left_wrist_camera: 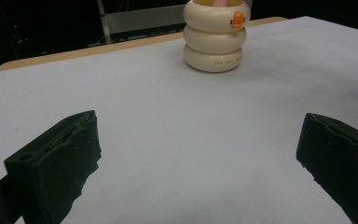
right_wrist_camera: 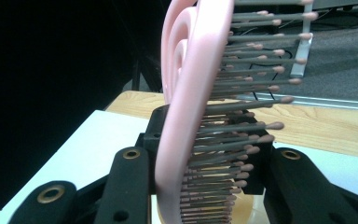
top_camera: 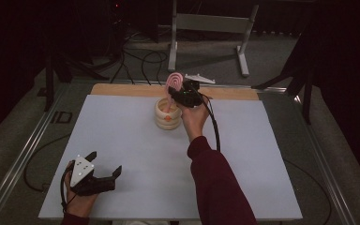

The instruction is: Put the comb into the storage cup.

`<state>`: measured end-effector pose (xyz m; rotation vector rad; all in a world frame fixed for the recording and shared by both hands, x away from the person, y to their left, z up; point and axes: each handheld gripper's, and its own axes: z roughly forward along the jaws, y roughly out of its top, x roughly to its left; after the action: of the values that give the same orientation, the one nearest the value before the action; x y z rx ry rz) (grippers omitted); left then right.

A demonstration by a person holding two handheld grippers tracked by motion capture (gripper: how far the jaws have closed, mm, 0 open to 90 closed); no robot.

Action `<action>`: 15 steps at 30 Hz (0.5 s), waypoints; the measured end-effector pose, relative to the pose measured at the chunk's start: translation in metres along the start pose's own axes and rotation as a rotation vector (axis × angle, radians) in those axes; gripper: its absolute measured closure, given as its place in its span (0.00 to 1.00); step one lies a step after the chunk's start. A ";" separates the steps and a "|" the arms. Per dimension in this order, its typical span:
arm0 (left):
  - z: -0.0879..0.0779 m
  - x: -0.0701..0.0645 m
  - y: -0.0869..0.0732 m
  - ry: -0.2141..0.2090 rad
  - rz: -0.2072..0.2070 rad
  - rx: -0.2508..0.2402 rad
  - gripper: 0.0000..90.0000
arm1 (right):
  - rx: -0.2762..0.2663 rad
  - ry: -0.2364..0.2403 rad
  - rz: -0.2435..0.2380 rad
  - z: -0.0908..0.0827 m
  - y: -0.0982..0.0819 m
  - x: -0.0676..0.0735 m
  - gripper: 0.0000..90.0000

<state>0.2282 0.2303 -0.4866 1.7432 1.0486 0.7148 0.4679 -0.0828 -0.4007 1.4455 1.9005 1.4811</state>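
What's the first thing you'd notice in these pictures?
A pink hairbrush, held upright in the right gripper over a cream holder at the far middle of the white table. The left gripper rests open at the near left corner.

High cam overhead, far; gripper cams low, close; left cam shares holder.

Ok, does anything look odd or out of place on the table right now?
Nothing spilled or damaged. The one oddity: a pink hairbrush stands handle-down in the cream ringed holder, head leaning, with the right tongs closed on it. The left tongs rest open.
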 end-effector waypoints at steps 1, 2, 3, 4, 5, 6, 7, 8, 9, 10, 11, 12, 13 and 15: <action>0.000 0.000 0.000 0.000 0.000 0.000 0.00 | 0.000 0.001 0.000 0.000 0.000 0.000 0.71; 0.000 0.000 0.000 0.000 -0.001 -0.001 0.00 | 0.000 0.000 0.000 0.000 0.000 0.000 0.71; 0.000 0.000 0.000 0.000 0.000 -0.001 0.00 | 0.001 -0.002 0.000 0.000 -0.001 0.000 0.71; 0.000 0.000 0.000 0.000 0.000 -0.001 0.00 | 0.001 -0.003 0.002 0.000 -0.001 0.000 0.71; 0.000 0.000 0.000 0.000 0.000 0.000 0.00 | 0.001 -0.003 0.003 0.000 -0.001 0.000 0.71; 0.000 0.000 0.000 0.000 0.001 0.001 0.00 | 0.002 -0.004 0.003 0.001 -0.001 0.000 0.71; 0.000 0.000 0.000 0.000 0.002 0.001 0.00 | 0.004 -0.005 0.002 0.001 -0.002 -0.001 0.71; 0.000 0.000 0.000 0.000 0.002 0.002 0.00 | 0.007 -0.005 0.002 0.001 -0.002 -0.001 0.71; 0.000 0.000 0.000 0.000 0.002 0.001 0.00 | 0.008 -0.005 0.002 0.001 -0.003 -0.001 0.71; 0.000 0.000 0.000 0.000 0.003 0.003 0.00 | 0.008 -0.006 0.003 0.002 -0.003 -0.001 0.71; 0.000 0.000 0.000 0.000 0.003 0.003 0.00 | 0.011 -0.008 0.003 0.002 -0.004 -0.001 0.71; 0.000 0.000 0.000 0.000 0.002 0.003 0.00 | 0.010 -0.008 0.004 0.002 -0.004 0.000 0.71; 0.000 0.000 0.000 0.000 0.000 0.001 0.00 | 0.012 -0.008 0.003 0.003 -0.004 0.000 0.71; 0.000 0.000 0.000 0.000 0.001 0.001 0.00 | 0.013 -0.009 0.002 0.004 -0.005 0.000 0.71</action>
<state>0.2284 0.2303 -0.4869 1.7451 1.0484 0.7144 0.4678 -0.0804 -0.4068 1.4576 1.9077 1.4637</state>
